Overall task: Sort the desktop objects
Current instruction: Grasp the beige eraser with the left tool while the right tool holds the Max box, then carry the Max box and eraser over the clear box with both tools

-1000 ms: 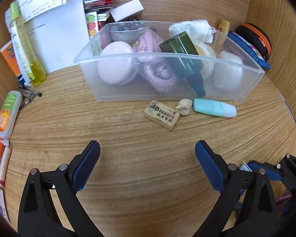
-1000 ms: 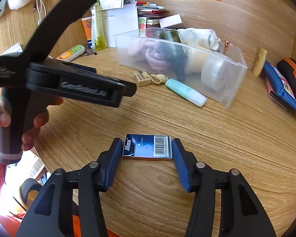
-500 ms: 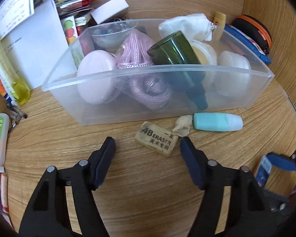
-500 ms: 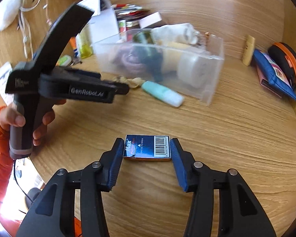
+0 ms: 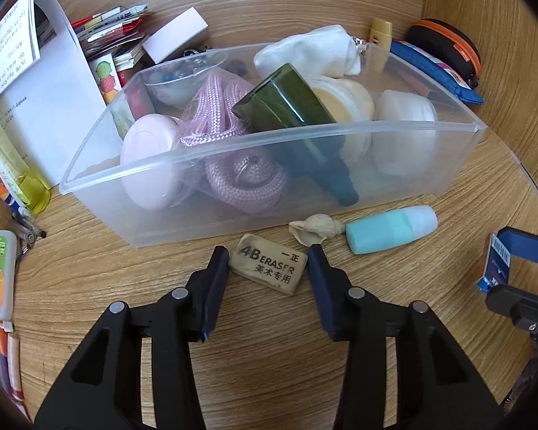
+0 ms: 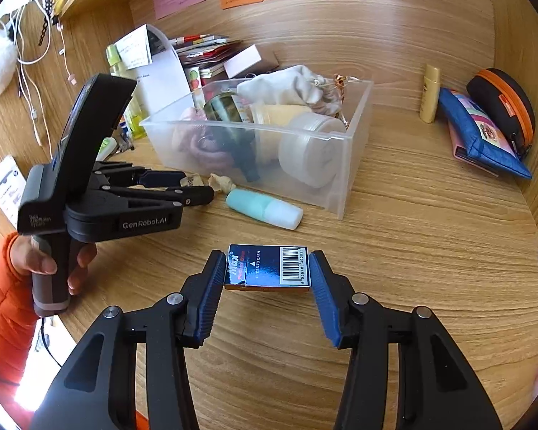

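Note:
A worn beige eraser (image 5: 269,267) marked 4B lies on the wooden desk just in front of a clear plastic bin (image 5: 269,136). My left gripper (image 5: 269,254) straddles it. Its jaws are closing, and the blue pads touch both ends of the eraser. In the right wrist view my right gripper (image 6: 267,268) is shut on a dark blue staple box (image 6: 267,267), held a little above the desk. That box (image 5: 496,265) also shows at the right edge of the left wrist view. A hand in an orange sleeve (image 6: 3,304) holds the left gripper (image 6: 197,186).
The bin holds a pink rope (image 5: 233,165), a green bottle (image 5: 297,114), jars and a white cloth. A shell (image 5: 314,229) and a teal tube (image 5: 391,229) lie beside the eraser. Papers (image 5: 36,82) stand at the left; pouches (image 6: 484,132) lie at the right wall.
The left gripper moved forward to the bin's front and its jaws narrowed from wide open onto the eraser. The right gripper, still holding the blue box, rose slightly and rolled.

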`<state>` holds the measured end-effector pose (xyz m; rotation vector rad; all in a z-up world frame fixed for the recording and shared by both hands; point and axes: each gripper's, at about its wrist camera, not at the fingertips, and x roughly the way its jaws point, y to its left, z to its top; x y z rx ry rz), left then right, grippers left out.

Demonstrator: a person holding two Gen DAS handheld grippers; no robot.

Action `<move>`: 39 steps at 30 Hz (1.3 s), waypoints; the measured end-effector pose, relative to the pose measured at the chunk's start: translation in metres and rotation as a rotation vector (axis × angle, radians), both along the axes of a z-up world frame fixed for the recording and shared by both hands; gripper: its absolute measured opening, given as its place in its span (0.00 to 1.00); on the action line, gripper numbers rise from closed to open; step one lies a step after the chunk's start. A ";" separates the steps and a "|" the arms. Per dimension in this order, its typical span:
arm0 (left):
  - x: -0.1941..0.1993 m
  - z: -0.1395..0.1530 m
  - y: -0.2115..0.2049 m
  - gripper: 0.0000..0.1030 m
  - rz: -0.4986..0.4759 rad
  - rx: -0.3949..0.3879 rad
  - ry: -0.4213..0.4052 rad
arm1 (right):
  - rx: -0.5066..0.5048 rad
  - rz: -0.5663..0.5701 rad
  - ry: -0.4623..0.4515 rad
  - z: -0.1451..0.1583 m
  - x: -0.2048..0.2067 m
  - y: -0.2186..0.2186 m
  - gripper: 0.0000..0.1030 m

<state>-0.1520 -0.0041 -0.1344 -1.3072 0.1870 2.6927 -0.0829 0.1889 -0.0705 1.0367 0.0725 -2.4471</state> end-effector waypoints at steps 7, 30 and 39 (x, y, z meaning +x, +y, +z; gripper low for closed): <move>0.015 0.005 -0.008 0.43 0.032 0.010 0.031 | -0.015 -0.020 0.001 0.005 -0.007 0.008 0.43; 0.041 0.081 -0.022 0.43 0.067 0.076 0.243 | -0.034 -0.030 0.100 0.050 -0.038 0.006 0.43; 0.016 0.096 -0.033 0.43 0.066 0.103 0.268 | -0.036 -0.022 0.142 0.068 -0.064 -0.005 0.43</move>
